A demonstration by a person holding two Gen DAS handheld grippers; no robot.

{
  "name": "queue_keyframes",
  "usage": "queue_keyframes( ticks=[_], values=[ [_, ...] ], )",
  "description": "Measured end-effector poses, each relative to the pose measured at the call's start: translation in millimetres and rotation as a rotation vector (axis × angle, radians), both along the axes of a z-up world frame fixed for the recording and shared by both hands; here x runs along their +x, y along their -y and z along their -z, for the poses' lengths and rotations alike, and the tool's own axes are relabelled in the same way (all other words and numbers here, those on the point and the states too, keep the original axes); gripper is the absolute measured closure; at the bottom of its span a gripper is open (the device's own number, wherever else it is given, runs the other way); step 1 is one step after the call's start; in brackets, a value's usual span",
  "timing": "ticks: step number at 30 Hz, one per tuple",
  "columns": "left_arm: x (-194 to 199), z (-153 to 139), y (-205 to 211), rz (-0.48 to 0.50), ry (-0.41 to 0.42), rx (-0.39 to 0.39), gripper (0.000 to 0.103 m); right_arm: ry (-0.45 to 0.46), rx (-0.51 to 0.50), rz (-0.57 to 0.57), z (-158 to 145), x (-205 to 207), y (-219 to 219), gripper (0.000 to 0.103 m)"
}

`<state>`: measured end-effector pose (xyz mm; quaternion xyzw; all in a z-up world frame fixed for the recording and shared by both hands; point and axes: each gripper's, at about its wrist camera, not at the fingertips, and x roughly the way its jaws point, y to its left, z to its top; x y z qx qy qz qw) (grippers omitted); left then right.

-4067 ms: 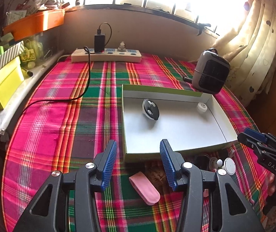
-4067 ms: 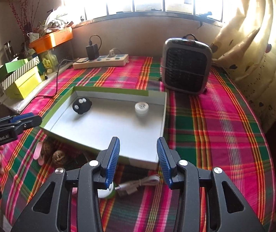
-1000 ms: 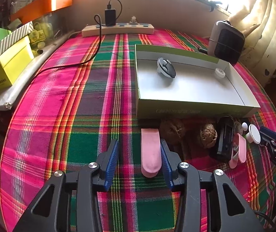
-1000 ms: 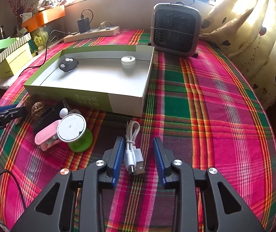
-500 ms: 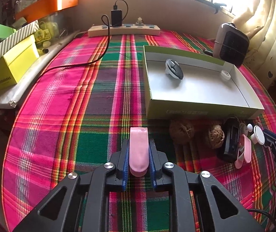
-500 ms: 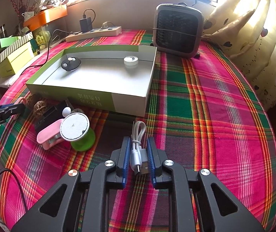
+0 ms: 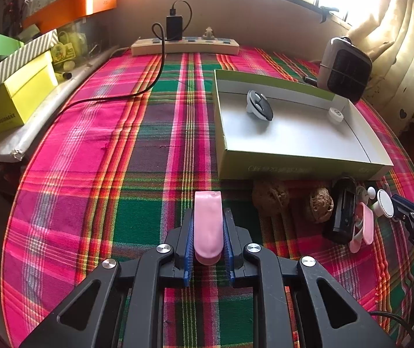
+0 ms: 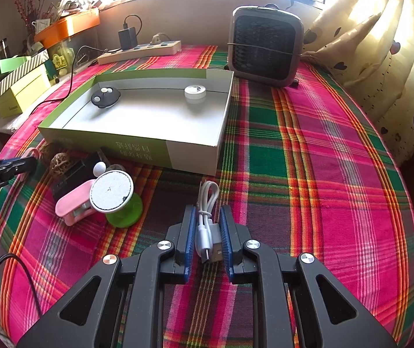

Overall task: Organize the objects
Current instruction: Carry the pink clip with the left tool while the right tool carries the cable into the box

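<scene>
The left claw (image 7: pixel 208 233) was clamped on a pink oblong piece (image 7: pixel 208 226), its blue ribbed pads pressing both long sides, the piece lying low over the plaid cloth (image 7: pixel 91 174) of the bench. The right claw (image 8: pixel 208 239) was closed on a coiled white USB cable (image 8: pixel 205 217), the pads bearing on the metal plug end while the loop projected forward, free.

Judgement on the step in hand: both items appeared seated and ready to be lifted toward the green-sided box (image 8: pixel 137 145), which stood just ahead of each claw. The near wall of that box would need clearing, so a lift before any forward travel seemed advisable. The cable's loose loop could snag the rim; a higher carry would guard against that. The pink piece looked smooth and rounded, liable to slip if the grip eased.

Materials noted: the box was thin card with a pale matt floor, holding a black round remote (image 8: pixel 105 97) and a small white disc (image 8: pixel 195 91), well apart. Outside its near wall lay two wrinkled brown nuts (image 7: pixel 271 197), a black rectangular item (image 7: pixel 343 214), a pink clip (image 8: pixel 73 203) and a green spool with white felt-like top (image 8: pixel 112 192), closely bunched. The cloth was woven and coarse.
</scene>
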<state>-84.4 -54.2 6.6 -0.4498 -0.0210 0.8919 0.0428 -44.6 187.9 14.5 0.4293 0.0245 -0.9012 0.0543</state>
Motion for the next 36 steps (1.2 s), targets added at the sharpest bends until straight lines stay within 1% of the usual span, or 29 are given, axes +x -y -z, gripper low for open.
queue_keyframes(
  ticks=[11,17,21,30,36],
  values=[
    [2,-16,-4,0.030,-0.036,0.009,0.087,-0.010,-0.030,-0.007,-7,2,-1,0.085],
    [1,-30,-7,0.054,-0.062,0.021,0.087,-0.030,-0.051,-0.012,-19,2,-1,0.085],
    [-2,-38,-11,0.068,-0.076,0.017,0.087,-0.047,-0.059,-0.020,-28,0,-1,0.085],
    [-17,-48,-21,0.099,-0.095,0.028,0.087,-0.074,-0.061,-0.048,-44,-18,6,0.085],
    [-34,-50,-30,0.124,-0.088,0.046,0.087,-0.076,-0.080,-0.078,-52,-41,16,0.085]
  ],
)
